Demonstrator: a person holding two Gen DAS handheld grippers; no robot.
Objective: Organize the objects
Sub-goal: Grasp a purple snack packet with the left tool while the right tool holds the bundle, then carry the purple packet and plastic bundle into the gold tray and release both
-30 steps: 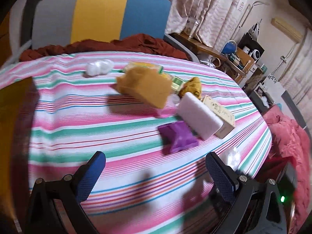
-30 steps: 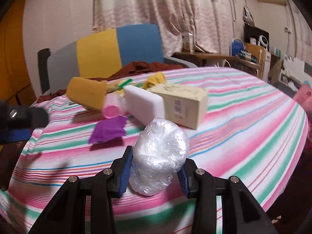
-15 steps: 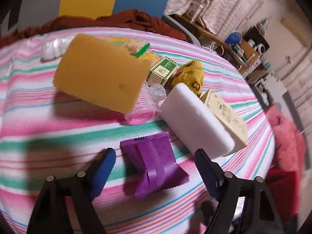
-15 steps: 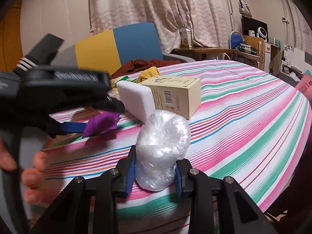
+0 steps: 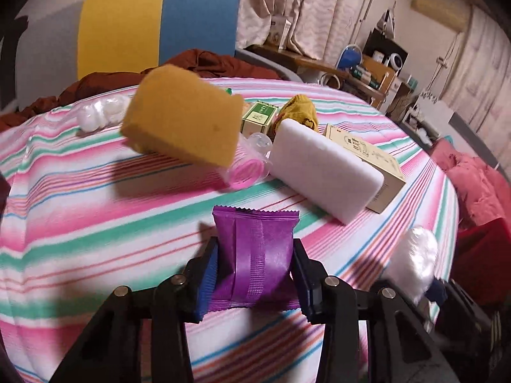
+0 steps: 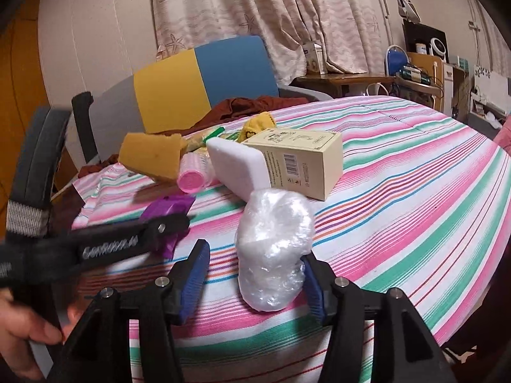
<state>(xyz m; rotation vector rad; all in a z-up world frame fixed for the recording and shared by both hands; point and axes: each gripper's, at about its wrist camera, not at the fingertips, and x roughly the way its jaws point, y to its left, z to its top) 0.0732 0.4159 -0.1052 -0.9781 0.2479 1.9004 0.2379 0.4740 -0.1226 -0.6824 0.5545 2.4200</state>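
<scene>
Left wrist view: the left claw (image 5: 255,274) has just been closing and its pads now press both sides of the purple packet (image 5: 255,252), which lies on the striped table (image 5: 95,223) just in front of the white block (image 5: 322,175). The packet looks light, soft and crinkly, best pinched across its middle. The right claw (image 6: 255,284) has just been opening, and the plastic-wrapped bundle (image 6: 274,249) sits loose between its pads, near that block.
</scene>
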